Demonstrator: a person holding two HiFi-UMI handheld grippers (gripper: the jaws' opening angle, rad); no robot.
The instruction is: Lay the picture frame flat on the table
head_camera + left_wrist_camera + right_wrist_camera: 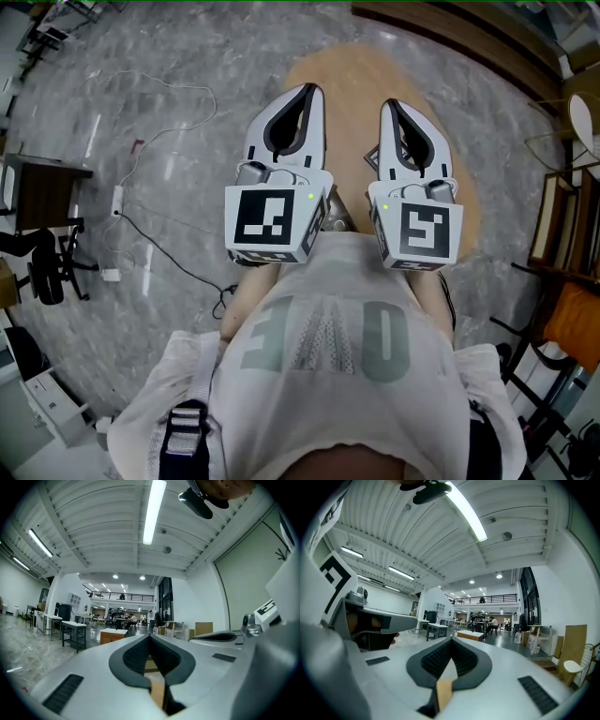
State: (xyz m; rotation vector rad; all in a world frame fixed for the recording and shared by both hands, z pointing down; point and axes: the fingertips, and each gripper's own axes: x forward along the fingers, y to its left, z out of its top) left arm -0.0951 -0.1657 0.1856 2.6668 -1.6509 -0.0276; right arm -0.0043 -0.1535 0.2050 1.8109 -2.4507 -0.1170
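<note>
Picture frame shows in none of the views; left gripper (307, 90) and right gripper (394, 105) are held level, side by side over the round wooden table (349, 84), each with jaws closed tip to tip and nothing between them; grey marbled floor (187, 56) surrounds the table

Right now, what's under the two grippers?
A light wooden tabletop lies under the left gripper and right gripper, jaws together. Its visible part is bare; whatever lies directly beneath them is covered. No picture frame shows.
</note>
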